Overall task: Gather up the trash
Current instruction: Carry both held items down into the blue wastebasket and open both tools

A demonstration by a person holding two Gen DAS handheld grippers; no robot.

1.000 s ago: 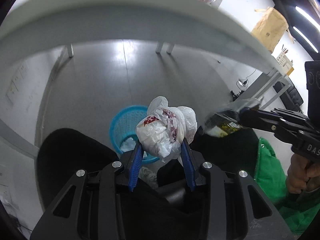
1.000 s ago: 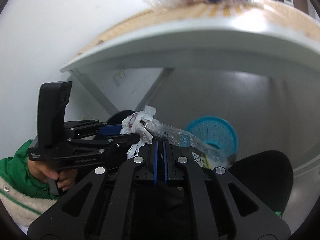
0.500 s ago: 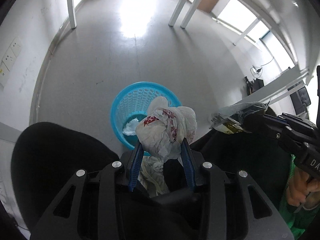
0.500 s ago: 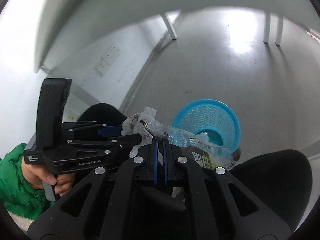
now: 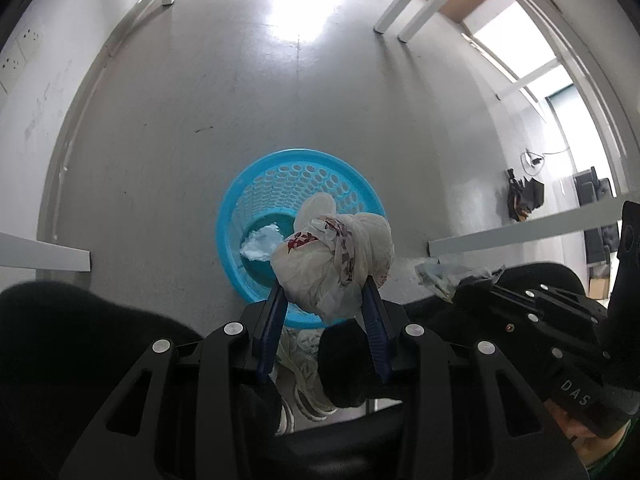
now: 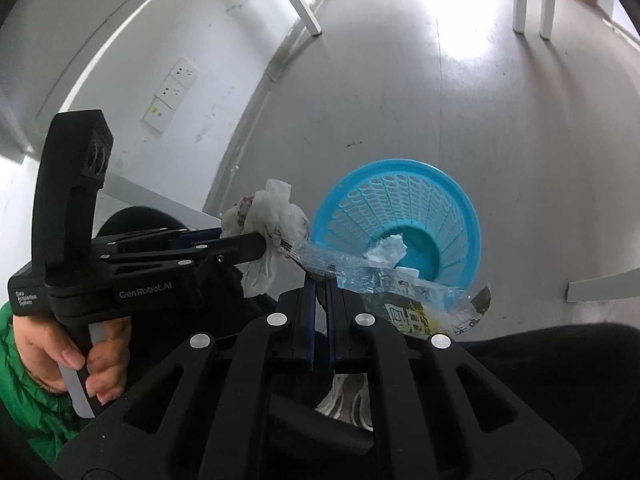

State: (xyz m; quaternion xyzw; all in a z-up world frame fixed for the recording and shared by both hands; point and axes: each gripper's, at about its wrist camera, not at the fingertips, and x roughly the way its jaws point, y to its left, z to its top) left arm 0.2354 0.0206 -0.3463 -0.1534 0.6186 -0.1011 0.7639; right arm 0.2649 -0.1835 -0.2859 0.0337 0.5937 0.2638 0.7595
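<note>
Left gripper [image 5: 325,296] squeezes crumpled white plastic bag with red marks [image 5: 334,256], low in middle of left view. Bag sits in front of round blue plastic basket with holes [image 5: 256,184] on grey floor [image 5: 180,120]. White scrunched paper [image 5: 260,244] lies inside basket.

Right gripper [image 6: 319,280] pinched tight on clear crinkly wrapper with yellow print [image 6: 400,292], middle of right view. Wrapper reaches across basket's near rim. Hand [image 6: 72,352] with green sleeve [image 6: 24,400], lower left, grips left tool's handle.
</note>
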